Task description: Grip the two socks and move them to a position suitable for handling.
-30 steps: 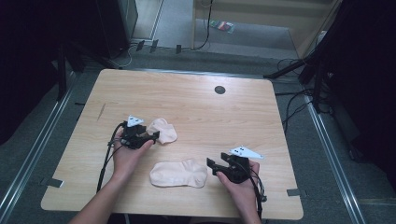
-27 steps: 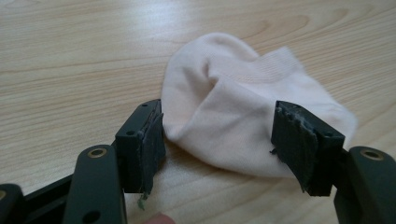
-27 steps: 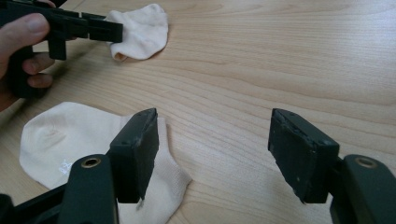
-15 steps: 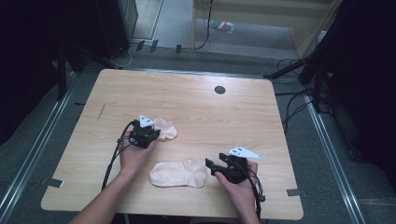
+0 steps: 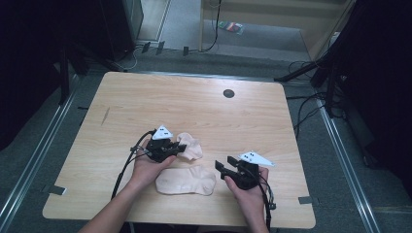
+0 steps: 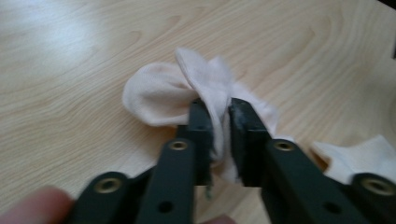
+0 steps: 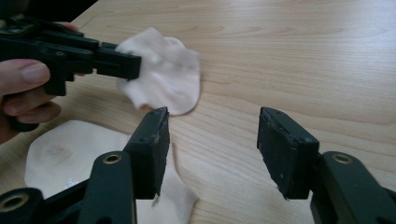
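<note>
Left gripper view: fingers point(image 6: 205, 135) hide the pinched sock's point(image 6: 161, 95) fold.

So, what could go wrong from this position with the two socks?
1. The left hand-held gripper pinches only a thin fold of the crumpled sock, so the fabric may slip out when lifted.
2. The right hand-held gripper is open beside the flat sock, one jaw over its edge; closing here may catch only the edge, or miss.
</note>
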`<state>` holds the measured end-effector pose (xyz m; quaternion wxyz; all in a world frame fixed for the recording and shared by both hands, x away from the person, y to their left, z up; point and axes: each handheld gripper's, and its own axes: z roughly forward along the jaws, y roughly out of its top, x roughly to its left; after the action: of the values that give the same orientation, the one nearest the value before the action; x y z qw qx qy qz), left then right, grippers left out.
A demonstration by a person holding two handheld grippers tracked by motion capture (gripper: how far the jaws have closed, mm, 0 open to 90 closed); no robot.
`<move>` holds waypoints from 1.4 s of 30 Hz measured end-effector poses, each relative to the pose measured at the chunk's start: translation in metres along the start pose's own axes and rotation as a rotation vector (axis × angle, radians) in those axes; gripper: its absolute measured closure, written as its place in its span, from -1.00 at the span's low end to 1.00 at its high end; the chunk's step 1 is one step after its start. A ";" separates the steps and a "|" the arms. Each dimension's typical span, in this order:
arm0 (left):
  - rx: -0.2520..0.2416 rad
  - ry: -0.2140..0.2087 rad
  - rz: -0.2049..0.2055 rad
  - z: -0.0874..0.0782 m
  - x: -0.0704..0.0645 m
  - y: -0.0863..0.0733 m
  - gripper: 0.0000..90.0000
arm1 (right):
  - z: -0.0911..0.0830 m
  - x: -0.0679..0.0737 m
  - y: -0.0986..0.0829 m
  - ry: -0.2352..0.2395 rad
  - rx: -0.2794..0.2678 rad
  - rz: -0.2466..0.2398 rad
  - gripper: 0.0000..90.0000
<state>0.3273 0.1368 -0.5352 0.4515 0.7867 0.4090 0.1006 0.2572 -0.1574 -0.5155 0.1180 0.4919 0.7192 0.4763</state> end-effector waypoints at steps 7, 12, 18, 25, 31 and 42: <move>-0.109 0.033 -0.071 -0.018 0.017 -0.008 0.09 | 0.023 0.009 0.014 0.041 0.006 -0.056 0.31; -0.166 0.061 -0.079 -0.028 0.024 -0.023 0.07 | 0.053 0.011 0.031 0.052 0.038 -0.102 0.43; -0.241 0.106 -0.124 -0.036 0.031 -0.033 0.14 | 0.085 0.005 0.045 0.026 0.110 -0.125 0.42; -0.247 0.100 -0.133 -0.037 0.029 -0.037 0.15 | 0.114 -0.002 0.051 -0.011 0.175 -0.149 0.27; -0.242 0.090 -0.154 -0.037 0.031 -0.038 0.17 | 0.122 0.004 0.044 -0.004 0.180 -0.214 0.26; -0.241 0.080 -0.163 -0.037 0.032 -0.038 0.17 | 0.118 0.011 0.039 -0.031 0.166 -0.288 0.99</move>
<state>0.3073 0.1934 -0.5507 0.5325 0.6865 0.4740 0.1434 0.3506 -0.0786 -0.5418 0.1554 0.3991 0.8172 0.3858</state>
